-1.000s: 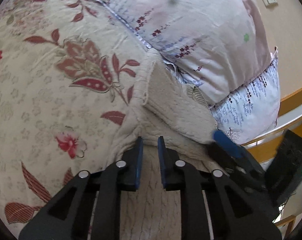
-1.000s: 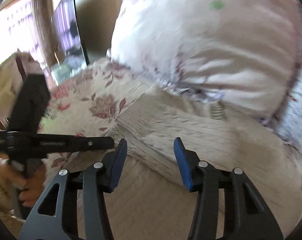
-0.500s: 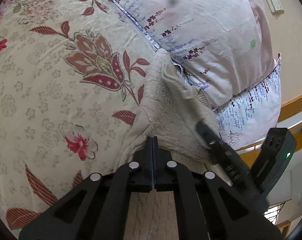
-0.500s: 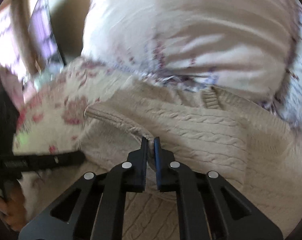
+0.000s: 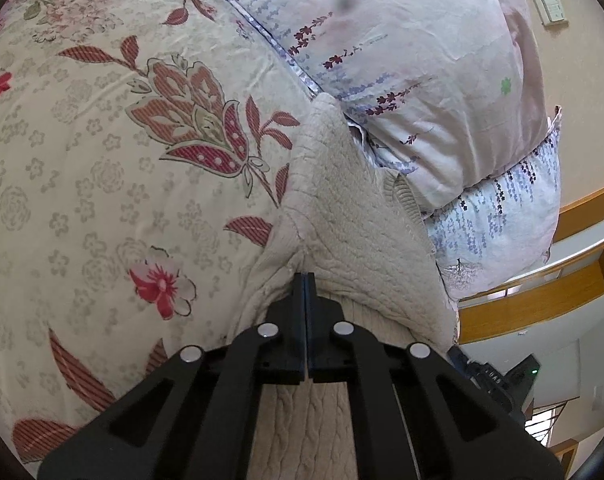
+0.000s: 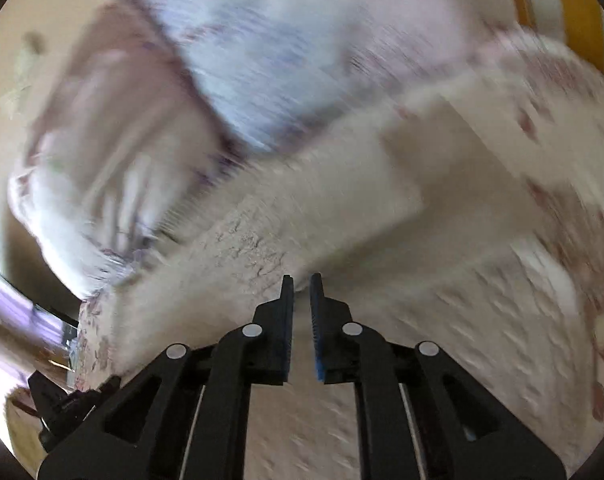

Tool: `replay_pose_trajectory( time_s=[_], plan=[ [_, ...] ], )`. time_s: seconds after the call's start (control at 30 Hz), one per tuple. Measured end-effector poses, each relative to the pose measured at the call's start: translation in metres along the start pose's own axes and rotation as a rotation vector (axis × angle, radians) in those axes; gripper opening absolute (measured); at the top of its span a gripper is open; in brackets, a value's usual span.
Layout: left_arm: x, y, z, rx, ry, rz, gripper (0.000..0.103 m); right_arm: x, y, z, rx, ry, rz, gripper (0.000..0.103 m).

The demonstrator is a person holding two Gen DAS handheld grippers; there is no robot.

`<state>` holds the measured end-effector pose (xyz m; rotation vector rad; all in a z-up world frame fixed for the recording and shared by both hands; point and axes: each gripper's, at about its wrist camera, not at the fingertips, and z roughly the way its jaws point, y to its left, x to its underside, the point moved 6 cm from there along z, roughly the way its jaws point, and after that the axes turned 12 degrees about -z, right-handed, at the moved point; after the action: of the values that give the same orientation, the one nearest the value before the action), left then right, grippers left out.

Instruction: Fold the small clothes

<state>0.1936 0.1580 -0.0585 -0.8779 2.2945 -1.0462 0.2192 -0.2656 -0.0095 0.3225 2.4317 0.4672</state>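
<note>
A cream cable-knit sweater (image 5: 342, 216) lies on the floral bedspread (image 5: 102, 160), partly folded, its fleecy inner side turned up toward the pillows. My left gripper (image 5: 305, 280) is shut on a fold of the sweater near its middle edge. In the blurred right wrist view the sweater (image 6: 322, 208) fills the middle. My right gripper (image 6: 302, 284) has its jaws nearly together with a narrow gap, pinching the sweater's fabric. The other gripper shows at the lower right of the left wrist view (image 5: 498, 380).
Two stacked floral pillows (image 5: 422, 60) sit against the sweater's far edge. A wooden headboard rail (image 5: 542, 292) runs at the right. A wall switch (image 5: 550, 0) is at top right. The right wrist view is heavily motion-blurred.
My left gripper closed on the sweater's fold and stayed shut. My right gripper closed on the sweater, then swung fast, rotating its view; the fold lifted with it.
</note>
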Motion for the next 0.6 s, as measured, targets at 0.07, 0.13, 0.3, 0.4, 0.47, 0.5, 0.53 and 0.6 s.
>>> replay_pose_trajectory(
  time_s=[0.07, 0.13, 0.3, 0.4, 0.47, 0.5, 0.53, 0.6],
  plan=[
    [0.000, 0.000, 0.000, -0.002, 0.003, -0.002, 0.003, -0.012, -0.019, -0.013, -0.009, -0.050, 0.070, 0.052],
    [0.000, 0.000, 0.000, -0.002, 0.005, -0.004, 0.003, -0.027, -0.034, -0.022, 0.030, -0.096, 0.098, 0.054],
    [0.000, 0.000, 0.000, -0.009, 0.003, 0.002, 0.003, -0.037, -0.049, -0.002, 0.059, -0.028, 0.114, 0.047],
    [0.000, 0.000, 0.000, -0.008, 0.004, 0.002, 0.004, -0.034, -0.045, 0.011, 0.040, 0.004, 0.100, 0.037],
    [0.000, 0.000, 0.000, -0.008, 0.012, 0.006, 0.004, -0.032, -0.043, 0.016, 0.035, 0.007, 0.090, 0.028],
    [0.000, 0.000, 0.000, -0.010, 0.012, 0.007, 0.004, -0.033, -0.041, 0.019, 0.035, 0.005, 0.084, 0.024],
    [0.000, 0.000, 0.000, -0.010, 0.011, 0.008, 0.004, -0.034, -0.039, 0.021, 0.026, 0.004, 0.072, 0.014],
    [0.000, 0.000, 0.001, -0.011, 0.012, 0.010, 0.004, -0.038, -0.033, 0.015, 0.019, -0.034, 0.049, 0.009]
  ],
)
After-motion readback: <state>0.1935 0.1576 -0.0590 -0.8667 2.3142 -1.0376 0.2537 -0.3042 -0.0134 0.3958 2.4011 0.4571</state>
